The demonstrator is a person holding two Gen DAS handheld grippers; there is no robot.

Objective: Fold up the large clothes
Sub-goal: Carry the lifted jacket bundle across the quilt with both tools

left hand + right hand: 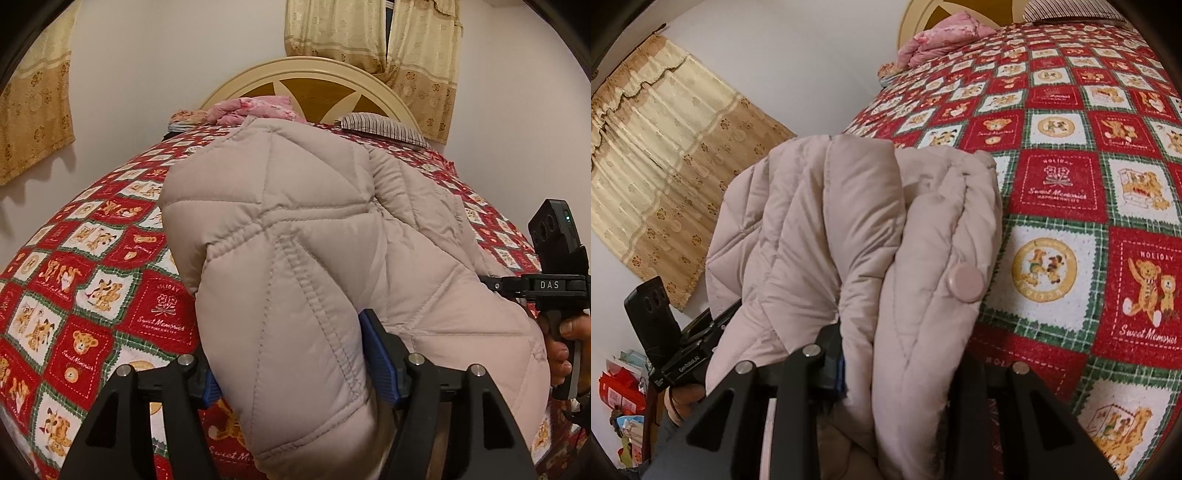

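A beige quilted puffer jacket [314, 236] lies on the red teddy-bear bedspread [92, 266], its near end bunched up. My left gripper [295, 365] is shut on a thick fold of it between its blue pads [376, 350]. In the right wrist view the jacket [849, 240] hangs in folds, with a round beige button [964, 283] showing. My right gripper [890, 369] is shut on this bunch; its right finger is hidden by cloth. The right gripper also shows in the left wrist view [554, 288] at the jacket's right edge, and the left one in the right wrist view [683, 350].
A pink folded blanket [255, 109] and a striped pillow [384, 127] lie by the cream headboard [314, 79]. Beige curtains [665, 184] hang on the walls. Cluttered shelves [624, 398] stand beside the bed. The bedspread [1089, 184] stretches to the right.
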